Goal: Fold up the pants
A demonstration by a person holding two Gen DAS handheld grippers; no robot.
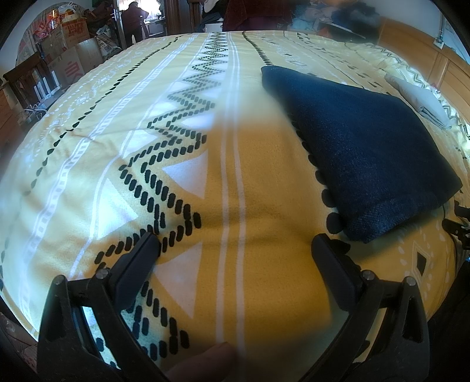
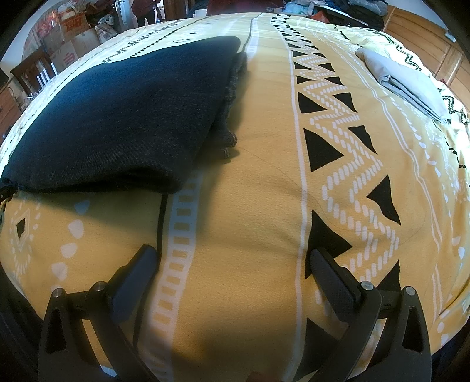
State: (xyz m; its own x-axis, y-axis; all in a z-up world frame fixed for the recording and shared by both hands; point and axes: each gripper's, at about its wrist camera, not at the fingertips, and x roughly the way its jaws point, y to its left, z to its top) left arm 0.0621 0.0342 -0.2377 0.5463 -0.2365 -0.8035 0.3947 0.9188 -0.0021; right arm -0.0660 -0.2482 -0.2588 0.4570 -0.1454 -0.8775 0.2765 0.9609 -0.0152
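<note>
The dark blue pants (image 1: 361,147) lie folded into a thick rectangle on the yellow patterned bedspread (image 1: 176,182). In the right wrist view the pants (image 2: 123,117) sit at upper left, their layered edges showing on the right side. My left gripper (image 1: 235,244) is open and empty, low over the bedspread, to the left of the pants' near corner. My right gripper (image 2: 232,255) is open and empty, over the bedspread (image 2: 249,182), in front and to the right of the pants. Part of the right gripper shows at the right edge of the left wrist view (image 1: 458,226).
A folded light grey garment (image 2: 405,85) lies at the far right of the bed; it also shows in the left wrist view (image 1: 420,100). Cardboard boxes (image 1: 67,44) and a wooden chair (image 1: 26,73) stand beyond the left edge. A wooden headboard (image 1: 426,53) runs along the right. A person (image 1: 135,20) stands far back.
</note>
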